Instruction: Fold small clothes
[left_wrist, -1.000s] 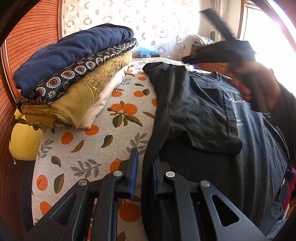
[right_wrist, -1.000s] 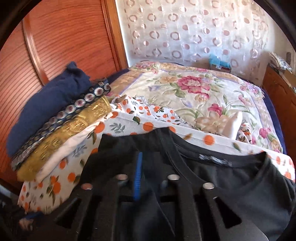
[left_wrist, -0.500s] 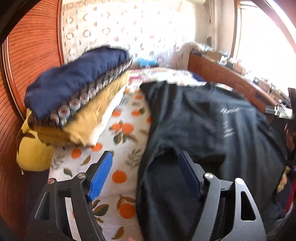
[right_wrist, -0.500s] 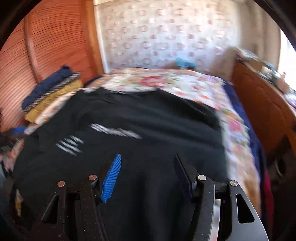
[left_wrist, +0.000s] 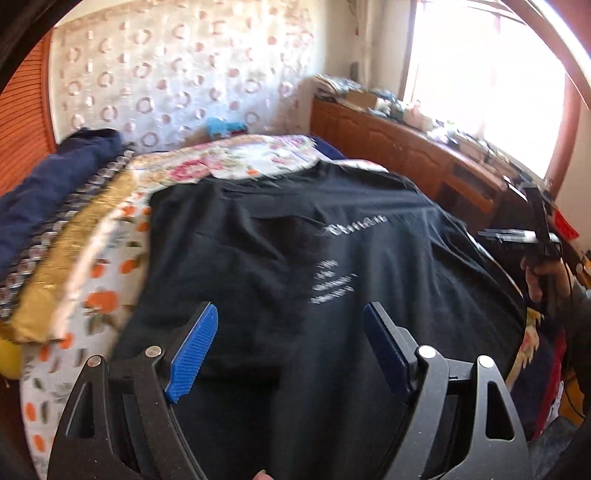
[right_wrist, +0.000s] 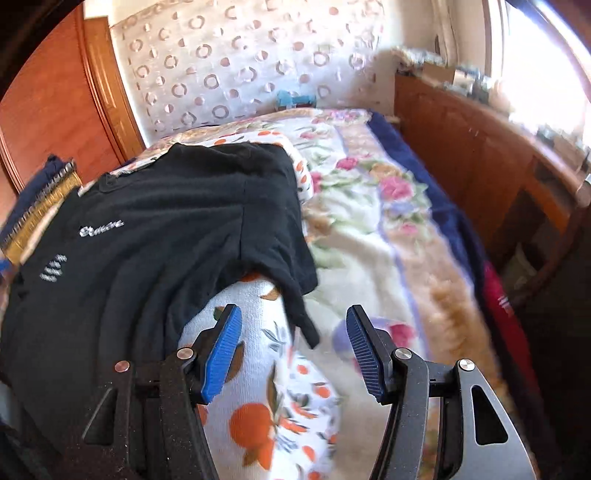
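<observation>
Black cotton T-shirt (left_wrist: 295, 258) with pale printed lettering lies spread flat over an orange-print white sheet (right_wrist: 280, 413) on the bed, and everything else is best placed from it.

Nearest, over the shirt's lower body, the left gripper (left_wrist: 291, 350) hovers with its blue-padded jaws opening wide; cloth lies below them but nothing is pinched. At the shirt's right edge the right gripper (right_wrist: 293, 347) hangs just beyond the short sleeve (right_wrist: 291, 273), jaws parted at a middling width and empty, with the sleeve's hem drooping toward the gap.

Beside the shirt's left edge sits a stack of folded fabrics (left_wrist: 55, 236), navy on top, patterned and gold beneath. Beyond the collar end stretches a floral blanket (right_wrist: 369, 206), then the spotted curtain.

My reading: the garment is laid out and both claws are empty, so the first side fold is about to begin. Next, the right jaws need to close on the sleeve edge and carry it inward across the chest, while the left steadies or takes the hem.
</observation>
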